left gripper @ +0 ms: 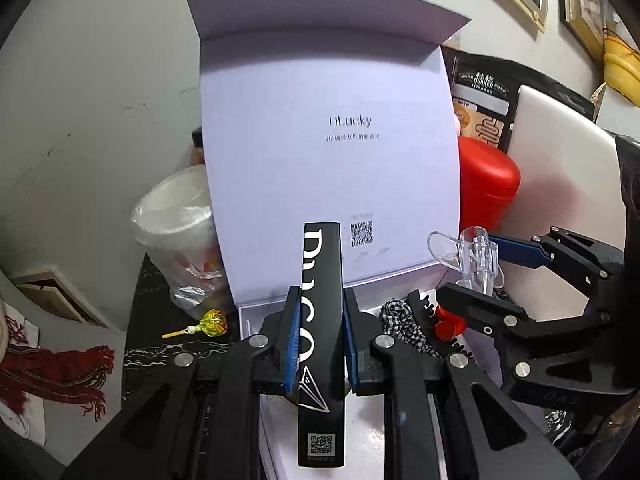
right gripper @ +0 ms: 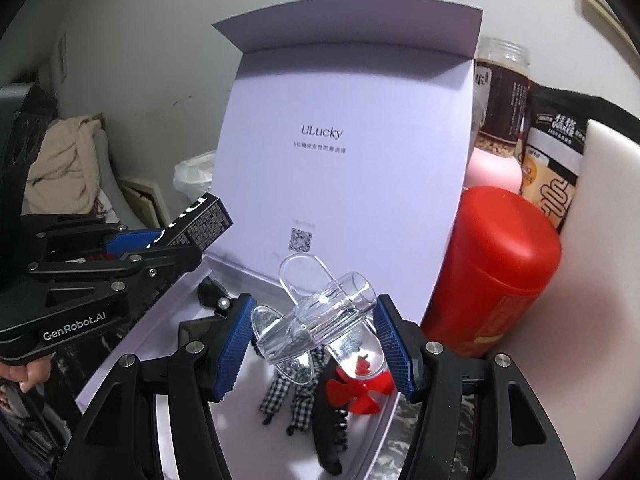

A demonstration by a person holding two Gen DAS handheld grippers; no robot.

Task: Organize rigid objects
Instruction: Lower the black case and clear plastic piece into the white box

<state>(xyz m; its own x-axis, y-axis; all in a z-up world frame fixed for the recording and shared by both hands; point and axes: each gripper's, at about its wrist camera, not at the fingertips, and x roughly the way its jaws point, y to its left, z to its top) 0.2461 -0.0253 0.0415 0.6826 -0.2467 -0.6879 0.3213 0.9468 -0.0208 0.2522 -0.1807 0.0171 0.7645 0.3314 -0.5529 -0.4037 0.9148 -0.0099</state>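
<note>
My left gripper (left gripper: 320, 344) is shut on a long black box with white lettering (left gripper: 320, 320), held over the front of an open white gift box (left gripper: 250, 316) whose lid (left gripper: 328, 140) stands upright. My right gripper (right gripper: 316, 344) is shut on a clear plastic hair claw (right gripper: 320, 312), held above the box tray (right gripper: 236, 408). In the tray lie a black-and-white checked hair clip (right gripper: 296, 396), a red flower clip (right gripper: 356, 392) and a black claw clip (right gripper: 332, 444). The right gripper with the clear claw (left gripper: 472, 256) shows in the left view; the left gripper with the black box (right gripper: 200, 220) shows in the right view.
A red canister (right gripper: 492, 272) stands right of the box, with a pink bottle (right gripper: 496, 168), a jar (right gripper: 500, 96) and a black oats bag (right gripper: 556, 160) behind. A bagged white cup (left gripper: 180, 224) and a yellow lollipop (left gripper: 208, 324) lie left of the box.
</note>
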